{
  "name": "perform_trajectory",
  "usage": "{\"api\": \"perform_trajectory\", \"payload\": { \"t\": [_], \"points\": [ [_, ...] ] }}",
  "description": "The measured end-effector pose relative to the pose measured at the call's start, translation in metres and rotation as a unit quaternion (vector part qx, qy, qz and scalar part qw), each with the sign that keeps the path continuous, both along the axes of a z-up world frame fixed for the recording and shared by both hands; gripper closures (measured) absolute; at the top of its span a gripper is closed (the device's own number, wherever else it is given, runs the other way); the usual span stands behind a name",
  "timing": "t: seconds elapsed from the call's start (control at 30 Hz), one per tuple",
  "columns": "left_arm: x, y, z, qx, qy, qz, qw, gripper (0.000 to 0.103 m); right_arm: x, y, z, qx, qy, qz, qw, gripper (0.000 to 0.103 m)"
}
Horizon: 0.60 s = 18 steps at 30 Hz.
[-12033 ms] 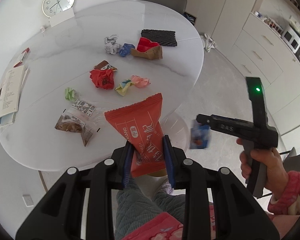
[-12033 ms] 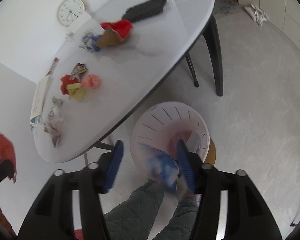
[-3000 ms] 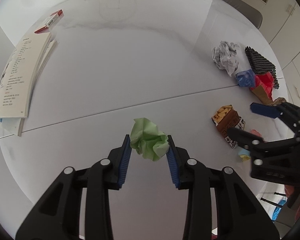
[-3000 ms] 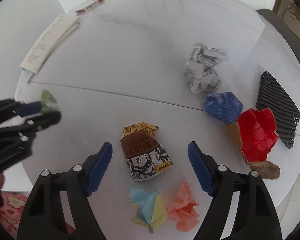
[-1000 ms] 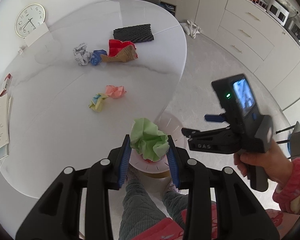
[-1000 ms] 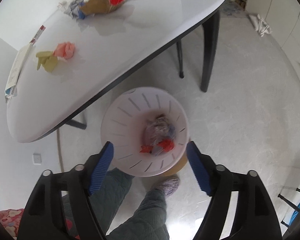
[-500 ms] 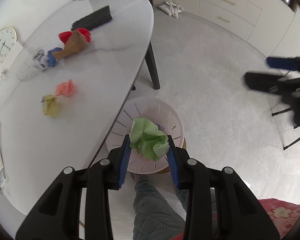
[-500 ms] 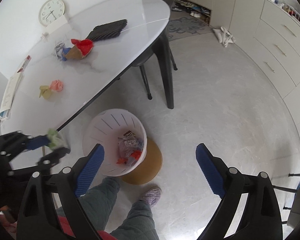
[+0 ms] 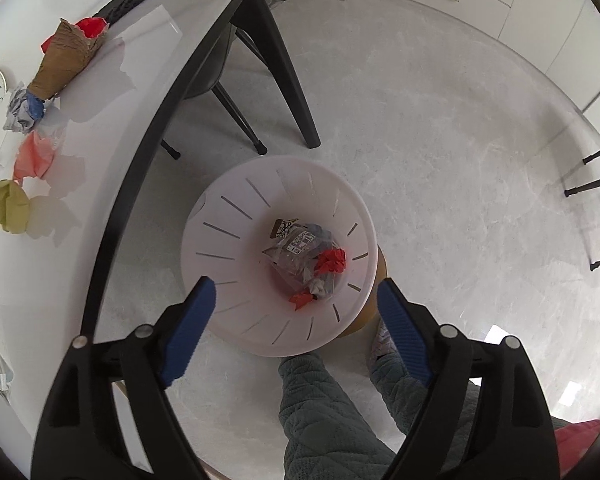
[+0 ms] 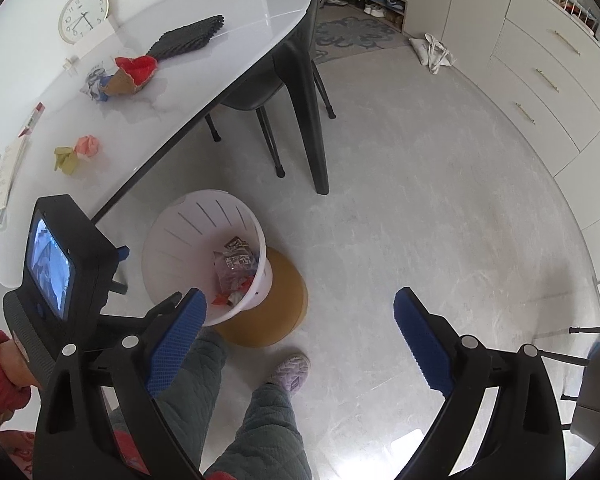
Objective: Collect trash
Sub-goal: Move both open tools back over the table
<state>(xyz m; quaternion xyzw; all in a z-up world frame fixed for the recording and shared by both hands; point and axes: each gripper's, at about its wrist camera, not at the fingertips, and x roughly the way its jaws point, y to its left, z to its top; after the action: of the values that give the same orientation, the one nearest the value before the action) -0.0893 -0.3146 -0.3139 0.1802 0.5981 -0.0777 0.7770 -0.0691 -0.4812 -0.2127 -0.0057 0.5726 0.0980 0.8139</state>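
My left gripper (image 9: 296,312) is open and empty, right above the white slotted bin (image 9: 228,240) on the floor. Wrappers and red paper (image 9: 332,260) lie in the bin; the green paper ball is not visible. My right gripper (image 10: 298,332) is open and empty, higher up, to the right of the bin (image 10: 180,232). On the white table (image 10: 204,72) lie a pink paper ball (image 10: 87,145), a yellow-green one (image 10: 65,160), a brown and red wrapper (image 10: 134,74), a grey ball (image 10: 94,80) and a black mesh pad (image 10: 188,36).
The bin stands on a brown round base (image 10: 284,300) beside the table's black legs (image 10: 312,120). A dark chair (image 10: 256,92) is tucked under the table. My legs and slipper (image 10: 290,368) are below. Cabinets (image 10: 548,80) line the right wall.
My left gripper has opened over the bin and the green paper ball has left it. My right gripper has drawn back and to the right.
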Motion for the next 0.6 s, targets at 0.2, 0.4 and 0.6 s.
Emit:
{"api": "perform_trajectory", "payload": {
  "t": [0.2,0.4,0.6],
  "points": [
    [-0.004,0.001,0.041,-0.022,-0.025,0.016,0.9993,0.017,0.003,-0.002,0.014,0.01,-0.014,-0.003,1.0,0.009],
    [-0.011,0.027,0.12,-0.047,-0.085,0.049,0.9941,0.009,0.012,0.009,0.055,0.032,-0.055,0.012,0.998,0.004],
    [-0.008,0.081,0.176,-0.042,-0.141,0.114,0.9825,0.008,0.023,0.036,0.09,0.054,-0.097,0.048,0.993,0.003]
  ]
}}
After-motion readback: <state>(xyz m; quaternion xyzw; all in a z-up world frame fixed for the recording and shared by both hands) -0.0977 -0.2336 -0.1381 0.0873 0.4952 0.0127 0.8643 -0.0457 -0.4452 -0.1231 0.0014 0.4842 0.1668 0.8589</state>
